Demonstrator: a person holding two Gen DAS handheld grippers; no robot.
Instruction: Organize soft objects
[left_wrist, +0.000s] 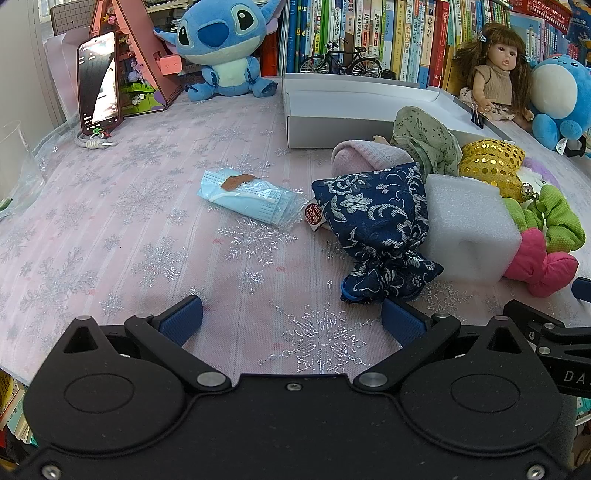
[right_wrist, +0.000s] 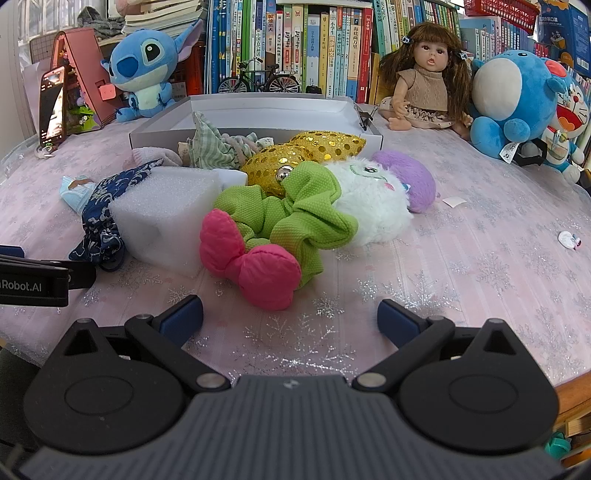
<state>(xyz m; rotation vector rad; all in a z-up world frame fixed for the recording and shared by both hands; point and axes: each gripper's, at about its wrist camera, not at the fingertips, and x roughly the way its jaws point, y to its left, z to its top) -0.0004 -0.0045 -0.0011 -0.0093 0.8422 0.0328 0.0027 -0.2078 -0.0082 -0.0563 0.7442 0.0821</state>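
A heap of soft things lies in front of a white box (left_wrist: 332, 129) (right_wrist: 258, 107): a navy flowered pouch (left_wrist: 380, 225) (right_wrist: 99, 218), a white foam block (left_wrist: 465, 229) (right_wrist: 166, 218), a green scrunchie (right_wrist: 295, 214) with a pink bow (right_wrist: 255, 266) (left_wrist: 535, 262), a gold sequin star (right_wrist: 306, 155) (left_wrist: 491, 162), a white fluffy plush (right_wrist: 373, 199) and a green checked cloth (right_wrist: 210, 147). A wrapped blue face mask (left_wrist: 251, 199) lies apart to the left. My left gripper (left_wrist: 291, 321) is open, just before the pouch. My right gripper (right_wrist: 290, 317) is open, just before the pink bow.
A Stitch plush (left_wrist: 225, 48) (right_wrist: 144, 74), a doll (right_wrist: 424, 74), a blue round plush (right_wrist: 513, 99) and a model bicycle (right_wrist: 258, 79) stand at the back against a row of books. A phone (left_wrist: 98, 81) leans at the left. A small white sticker (right_wrist: 454, 201) lies on the right.
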